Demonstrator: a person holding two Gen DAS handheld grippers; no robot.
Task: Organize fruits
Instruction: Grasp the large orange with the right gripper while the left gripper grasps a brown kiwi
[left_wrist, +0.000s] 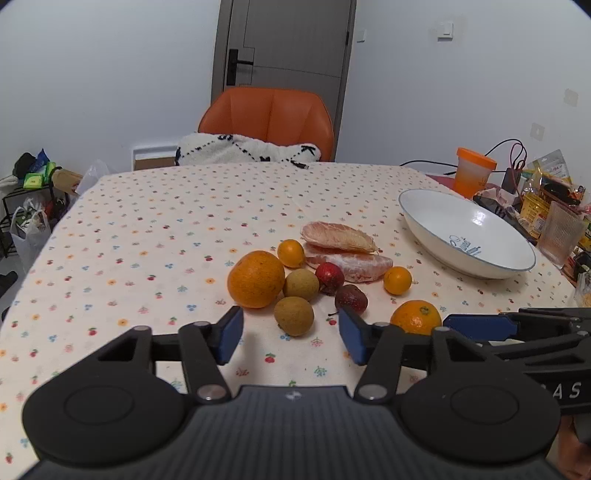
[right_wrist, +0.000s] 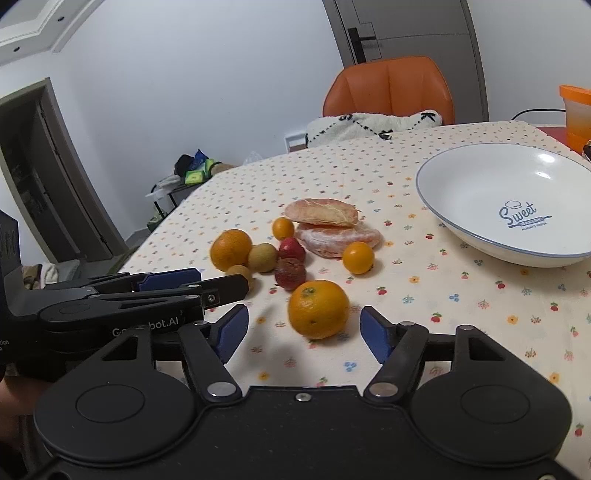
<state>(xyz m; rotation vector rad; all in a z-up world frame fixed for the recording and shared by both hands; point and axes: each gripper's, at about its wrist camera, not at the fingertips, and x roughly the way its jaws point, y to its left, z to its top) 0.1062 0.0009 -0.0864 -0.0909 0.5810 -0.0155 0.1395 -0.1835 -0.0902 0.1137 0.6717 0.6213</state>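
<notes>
Left gripper (left_wrist: 291, 338) and right gripper (right_wrist: 304, 334) both spread, empty. Dimpled round orange (right_wrist: 318, 309) ahead of right. Glossy bowl (right_wrist: 480, 192): "Sweet" print legible only in right view.

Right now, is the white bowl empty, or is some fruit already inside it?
Empty. The white bowl shows only its bare inside with a printed logo; every fruit, like the nearest orange, lies on the tablecloth.

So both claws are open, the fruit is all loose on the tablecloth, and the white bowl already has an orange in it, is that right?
Not quite. The white bowl is empty, as the right wrist view shows. The rest holds: the left claw and right claw are open, and the fruit, including the nearest orange, lies loose on the tablecloth.
</notes>
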